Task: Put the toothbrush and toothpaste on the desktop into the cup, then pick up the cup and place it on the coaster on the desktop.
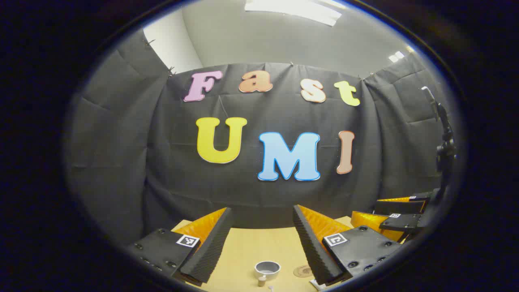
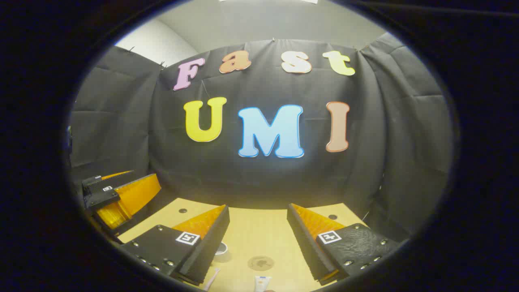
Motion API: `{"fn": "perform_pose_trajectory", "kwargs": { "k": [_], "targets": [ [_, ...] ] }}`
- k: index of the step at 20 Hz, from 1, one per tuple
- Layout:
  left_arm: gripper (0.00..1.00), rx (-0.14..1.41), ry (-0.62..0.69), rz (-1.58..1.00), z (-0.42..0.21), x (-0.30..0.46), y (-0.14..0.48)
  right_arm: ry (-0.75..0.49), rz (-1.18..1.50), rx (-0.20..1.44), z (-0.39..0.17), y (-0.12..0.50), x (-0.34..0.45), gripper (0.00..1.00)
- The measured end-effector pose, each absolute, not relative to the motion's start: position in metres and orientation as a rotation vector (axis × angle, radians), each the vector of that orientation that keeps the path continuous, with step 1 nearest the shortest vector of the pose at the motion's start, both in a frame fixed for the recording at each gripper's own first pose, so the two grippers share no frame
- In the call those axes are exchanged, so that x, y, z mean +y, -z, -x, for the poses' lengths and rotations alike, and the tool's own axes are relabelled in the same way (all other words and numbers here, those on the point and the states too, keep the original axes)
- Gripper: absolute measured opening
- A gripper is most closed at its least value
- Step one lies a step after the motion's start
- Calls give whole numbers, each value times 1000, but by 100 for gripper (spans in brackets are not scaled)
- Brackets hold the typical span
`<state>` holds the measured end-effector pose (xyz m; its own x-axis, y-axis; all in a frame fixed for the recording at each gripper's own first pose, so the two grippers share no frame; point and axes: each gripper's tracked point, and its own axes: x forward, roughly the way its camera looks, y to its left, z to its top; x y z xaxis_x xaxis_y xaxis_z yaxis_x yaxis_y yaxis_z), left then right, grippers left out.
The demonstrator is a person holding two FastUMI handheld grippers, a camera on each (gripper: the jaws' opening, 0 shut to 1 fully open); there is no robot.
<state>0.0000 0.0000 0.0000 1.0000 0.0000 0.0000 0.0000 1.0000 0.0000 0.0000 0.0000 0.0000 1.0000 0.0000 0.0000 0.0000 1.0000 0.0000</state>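
Both grippers hover above the wooden desktop (image 2: 251,231) with jaws spread wide, holding nothing. Between the left gripper (image 1: 261,243) fingers sits the cup (image 1: 267,269), a round coaster (image 1: 302,271) just beside it. Under the right gripper (image 2: 257,239), the coaster (image 2: 260,263) lies near the toothpaste (image 2: 262,282) and toothbrush (image 2: 212,279).

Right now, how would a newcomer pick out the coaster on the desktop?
Start at the light wooden desktop under the black cloth wall. Between the open right gripper fingers lies a flat round brown coaster. Unlike the upright grey cup beside it, it lies flush with the wood.
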Motion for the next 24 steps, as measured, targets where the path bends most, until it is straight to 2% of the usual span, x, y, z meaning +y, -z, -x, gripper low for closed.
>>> {"fn": "perform_pose_trajectory", "kwargs": {
  "k": [3, 4, 5, 15, 17, 18, 19, 24],
  "targets": [
    [99, 50, -46, -32, -7, 11, 8, -25, -19, 35, 0, 5, 2, 90],
    [95, 67, -63, -39, -8, 13, 11, -30, -20, 43, -2, 7, 1, 90],
    [99, 81, -66, -35, -10, 10, 14, -34, -27, 51, -4, 9, 0, 90],
    [100, 131, -63, -41, -7, -12, 30, -72, -65, 132, 4, 34, -12, 90],
    [99, 159, -58, -55, -8, -16, 42, -71, -78, 167, 5, 45, -16, 90],
    [95, 173, -51, -56, -8, -20, 50, -75, -87, 180, 6, 49, -18, 90],
    [100, 189, -46, -58, -8, -24, 59, -74, -94, 197, 7, 55, -19, 90],
    [100, 280, -18, -53, -5, -39, 106, -55, -118, 289, 7, 88, -30, 92]
  ]
}}
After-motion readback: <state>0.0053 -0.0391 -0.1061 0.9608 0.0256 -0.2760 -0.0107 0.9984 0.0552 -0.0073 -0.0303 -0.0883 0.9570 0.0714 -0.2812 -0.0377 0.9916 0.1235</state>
